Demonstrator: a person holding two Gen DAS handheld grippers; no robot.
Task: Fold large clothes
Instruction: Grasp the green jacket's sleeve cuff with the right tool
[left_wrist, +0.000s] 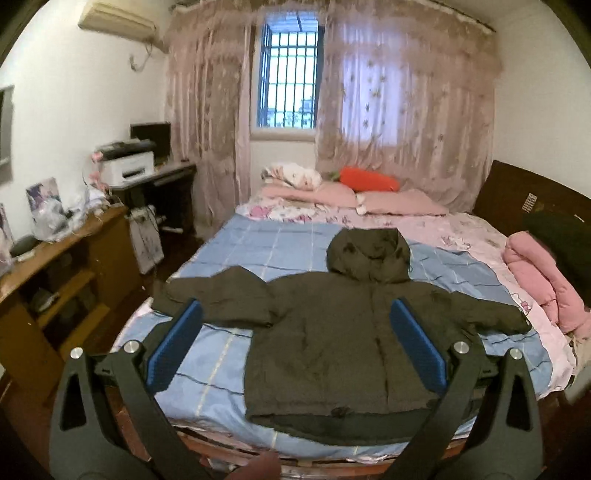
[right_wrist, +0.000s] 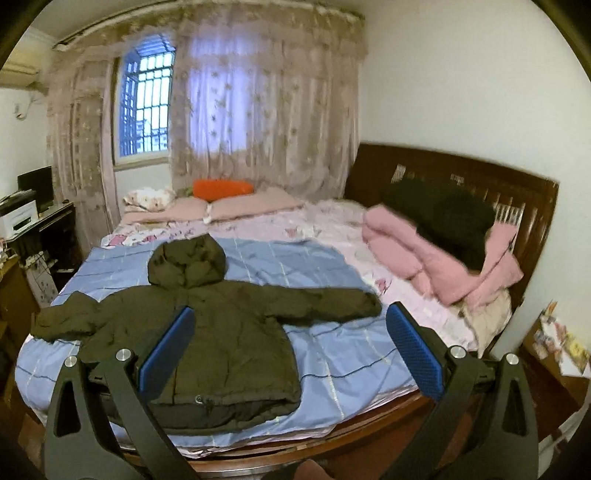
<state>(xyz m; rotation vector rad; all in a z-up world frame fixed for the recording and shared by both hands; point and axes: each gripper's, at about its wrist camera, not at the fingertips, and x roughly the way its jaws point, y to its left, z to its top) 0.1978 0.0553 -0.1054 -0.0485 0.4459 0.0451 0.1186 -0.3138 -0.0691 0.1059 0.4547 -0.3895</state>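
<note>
Both grippers hang above the near edge of the bed (left_wrist: 229, 258), and each has its jaws spread wide with nothing between them. Seen from the left wrist, the left gripper (left_wrist: 295, 339) frames the jacket's body and left sleeve; seen from the right wrist, the right gripper (right_wrist: 291, 343) frames the jacket's right half and the bare blue sheet (right_wrist: 332, 354) beside it.

From left to right, a wooden shelf unit (left_wrist: 55, 280) and a printer (left_wrist: 127, 164) stand along the wall, clear of the work. Next comes the jacket (left_wrist: 332, 332), a dark padded one lying flat on the blue sheet, front up, hood (left_wrist: 369, 254) pointing toward the pillows, both sleeves stretched out sideways. Its hem lies close to the bed's near edge. Farther right, a pink quilt (right_wrist: 436, 258) is bundled by the headboard, well apart from the jacket.

No fold looks started. The main risk seems to be the padding: a thick sleeve pinched too shallowly could slip free mid-fold, or spring back open once released. Pulling toward the near edge could also drag the hem off the bed, and a grip that catches the sheet beneath would lift it along and wrinkle the layout.
</note>
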